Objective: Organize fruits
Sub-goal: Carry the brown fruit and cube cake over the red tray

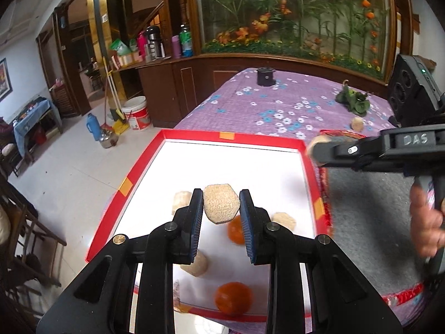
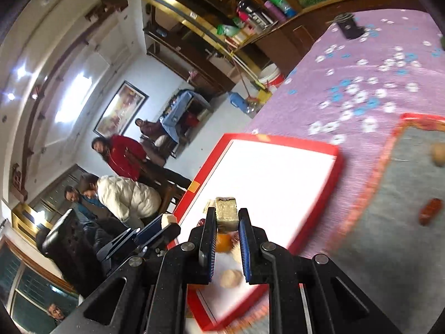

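My left gripper (image 1: 221, 204) is shut on a tan rough fruit (image 1: 221, 204) and holds it above the red-rimmed white tray (image 1: 194, 135). In the tray lie two oranges (image 1: 233, 297), (image 1: 236, 229) and several tan fruits (image 1: 196, 265). My right gripper (image 2: 227, 217) is shut on a tan blocky fruit (image 2: 226, 213) above the same tray (image 2: 314, 144). The right gripper also shows in the left wrist view (image 1: 314, 146), level with the tray's right rim. On the grey mat (image 2: 389, 236) lie a tan fruit (image 2: 438, 153) and a red fruit (image 2: 429, 210).
The tray sits at the left edge of a purple flowered tablecloth (image 1: 278, 103). A black cup (image 1: 265, 76) and a dark green ornament (image 1: 353, 100) stand at the far end, with a tan fruit (image 1: 357, 123) near the ornament. People (image 2: 125, 194) stand left of the table.
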`<state>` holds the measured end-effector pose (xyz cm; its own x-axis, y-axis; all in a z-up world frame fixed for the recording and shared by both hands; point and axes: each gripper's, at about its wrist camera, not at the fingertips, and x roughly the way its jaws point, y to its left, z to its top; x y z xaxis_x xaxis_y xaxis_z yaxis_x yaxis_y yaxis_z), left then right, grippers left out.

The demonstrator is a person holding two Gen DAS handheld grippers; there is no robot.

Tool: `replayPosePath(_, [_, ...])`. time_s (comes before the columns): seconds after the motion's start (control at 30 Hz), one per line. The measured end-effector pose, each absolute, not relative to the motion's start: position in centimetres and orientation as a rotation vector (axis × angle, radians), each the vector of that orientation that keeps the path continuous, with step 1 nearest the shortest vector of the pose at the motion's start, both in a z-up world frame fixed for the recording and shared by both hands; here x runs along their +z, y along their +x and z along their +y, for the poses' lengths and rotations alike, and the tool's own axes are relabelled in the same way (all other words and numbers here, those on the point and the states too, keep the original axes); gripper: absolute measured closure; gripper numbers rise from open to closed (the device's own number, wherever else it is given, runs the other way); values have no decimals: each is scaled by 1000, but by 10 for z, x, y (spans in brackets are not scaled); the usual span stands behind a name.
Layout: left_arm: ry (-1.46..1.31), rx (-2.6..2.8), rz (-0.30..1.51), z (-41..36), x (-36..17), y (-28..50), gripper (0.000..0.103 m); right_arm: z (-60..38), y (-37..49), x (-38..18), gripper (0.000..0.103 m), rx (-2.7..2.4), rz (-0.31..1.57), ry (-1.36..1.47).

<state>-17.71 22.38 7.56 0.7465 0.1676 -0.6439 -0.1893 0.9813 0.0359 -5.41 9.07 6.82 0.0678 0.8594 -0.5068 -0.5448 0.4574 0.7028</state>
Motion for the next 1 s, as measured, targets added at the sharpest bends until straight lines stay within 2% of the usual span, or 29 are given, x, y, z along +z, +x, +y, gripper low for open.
replayPosePath(0.23, [-55,266,744,242,54,-164,77,147,-71,36,89,1075,1067,159])
replayPosePath(0.37, [-47,292,768,246,42,-159,77,156,-83,27,89,1037,991,-22])
replayPosePath(0.67, [18,374,795,241,37,-153,76,162,-94,30,86,994,862,-155])
replayPosePath(0.73, [28,378,793,239,39,-154,71,159,-94,35,83,979,832,-158])
replayPosePath(0.8, [44,394,776,237,43,-156,51,148,-95,41,78,970,809,-124])
replayPosePath(0.87, [59,416,743,235,49,-160,39,138,-89,46,68,964,795,-60])
replayPosePath(0.93, [70,426,721,234,55,-163,39,122,-82,53,61,949,781,19])
replayPosePath(1.0, [74,422,707,232,60,-166,39,110,-72,57,61,930,769,92])
